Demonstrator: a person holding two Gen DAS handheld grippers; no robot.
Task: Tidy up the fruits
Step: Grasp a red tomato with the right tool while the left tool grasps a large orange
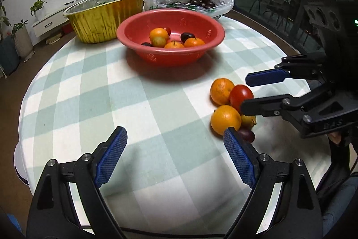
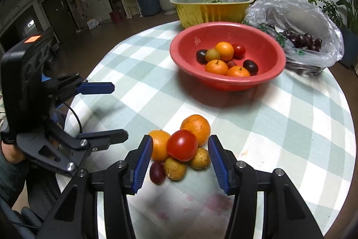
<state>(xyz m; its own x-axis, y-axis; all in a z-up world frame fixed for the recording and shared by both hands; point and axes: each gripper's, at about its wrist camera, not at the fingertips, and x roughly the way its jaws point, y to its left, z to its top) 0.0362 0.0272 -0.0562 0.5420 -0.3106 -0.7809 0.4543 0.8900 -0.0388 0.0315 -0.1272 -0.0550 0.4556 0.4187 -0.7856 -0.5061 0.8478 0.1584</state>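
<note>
A small fruit pile lies on the checked cloth: a red tomato (image 2: 182,145), two oranges (image 2: 197,127) (image 2: 158,145), two small yellowish fruits (image 2: 174,168) and a dark plum (image 2: 157,173). My right gripper (image 2: 180,138) is open, its blue pads flanking the tomato and clear of it. In the left wrist view the same pile (image 1: 224,119) sits at the right, with the right gripper (image 1: 245,93) reaching in from that side. My left gripper (image 1: 174,130) is wide open over bare cloth, to the left of the pile. The red bowl (image 1: 170,12) holds several oranges, plums and a tomato.
Behind the red bowl (image 2: 226,25) stand a gold foil pan (image 2: 210,12) and a clear plastic bag (image 2: 313,19) of dark cherries. The round table's edge curves close on the left (image 1: 24,104). Checked cloth (image 1: 134,104) lies between pile and bowl.
</note>
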